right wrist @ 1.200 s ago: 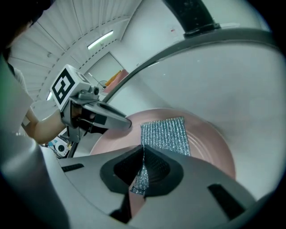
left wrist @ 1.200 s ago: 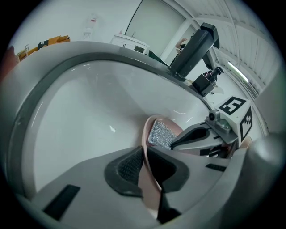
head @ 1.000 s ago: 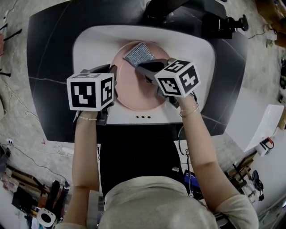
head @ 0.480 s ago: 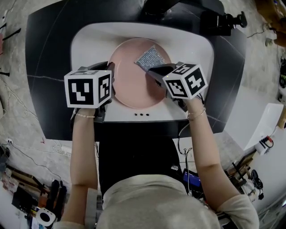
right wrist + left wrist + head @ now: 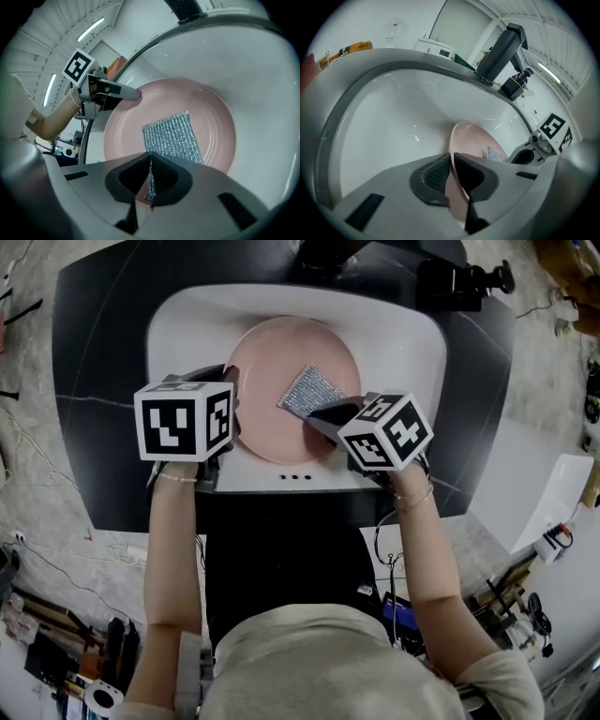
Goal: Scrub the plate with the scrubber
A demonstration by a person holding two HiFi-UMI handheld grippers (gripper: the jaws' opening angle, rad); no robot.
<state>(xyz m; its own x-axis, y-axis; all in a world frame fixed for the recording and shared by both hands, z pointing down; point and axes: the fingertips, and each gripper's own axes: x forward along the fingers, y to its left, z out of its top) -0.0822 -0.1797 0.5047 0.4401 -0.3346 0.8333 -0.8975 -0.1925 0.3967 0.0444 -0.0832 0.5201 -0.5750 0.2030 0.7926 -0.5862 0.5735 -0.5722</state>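
A round pink plate [image 5: 267, 371] sits inside the white oval sink basin [image 5: 187, 320], which is set into a dark bench [image 5: 103, 381]. The left gripper [image 5: 451, 164] reaches in from the basin's left side, its fingers clamped on the plate's rim, one on each face. The right gripper [image 5: 150, 174] comes in from the basin's front right, its fingers pinched together on the near edge of a flat rectangular silver mesh scrubber [image 5: 171, 136]. The scrubber lies spread against the plate's inner face, toward the basin's right side and well apart from the left gripper. A black faucet [image 5: 499, 51] stands at the basin's far edge.
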